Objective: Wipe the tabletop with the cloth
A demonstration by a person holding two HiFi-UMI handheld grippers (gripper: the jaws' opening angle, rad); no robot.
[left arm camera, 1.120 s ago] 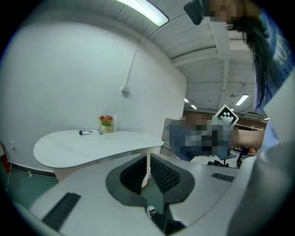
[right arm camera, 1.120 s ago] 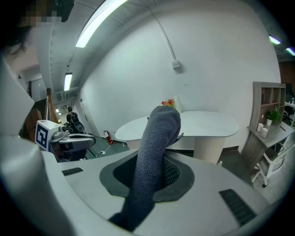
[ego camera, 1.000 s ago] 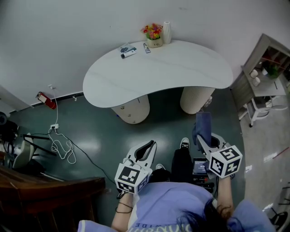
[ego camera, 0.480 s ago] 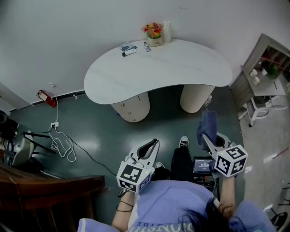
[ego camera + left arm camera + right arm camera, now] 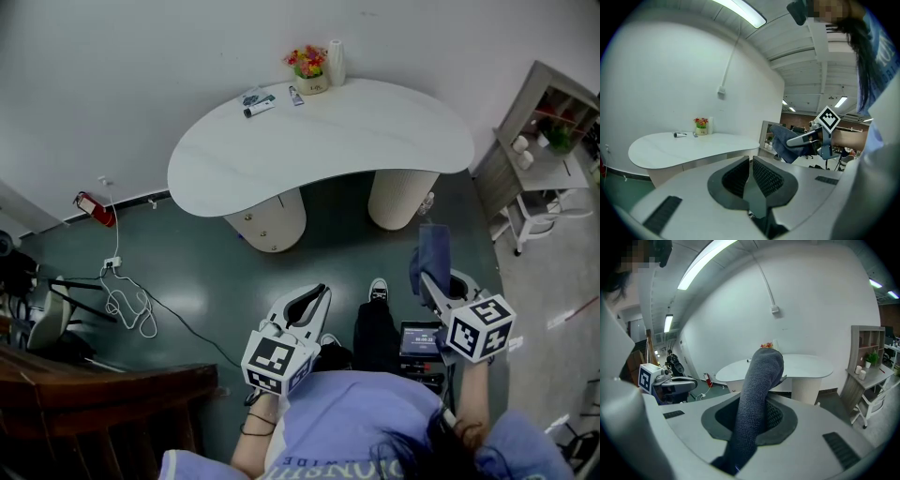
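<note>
The white kidney-shaped tabletop stands ahead of me on two round pedestals, also seen as the tabletop and the tabletop. My right gripper is shut on a blue-grey cloth, held over the floor short of the table. In the right gripper view the cloth stands up between the jaws. My left gripper hangs beside it, jaws closed with nothing in them; its pads meet.
On the table's far edge sit a flower pot, a white roll and small items. A shelf unit stands at right. Cables lie on the green floor at left.
The view has shifted slightly, so the table sits a little further left. My right gripper with the cloth has drifted slightly right and down in the head view.
</note>
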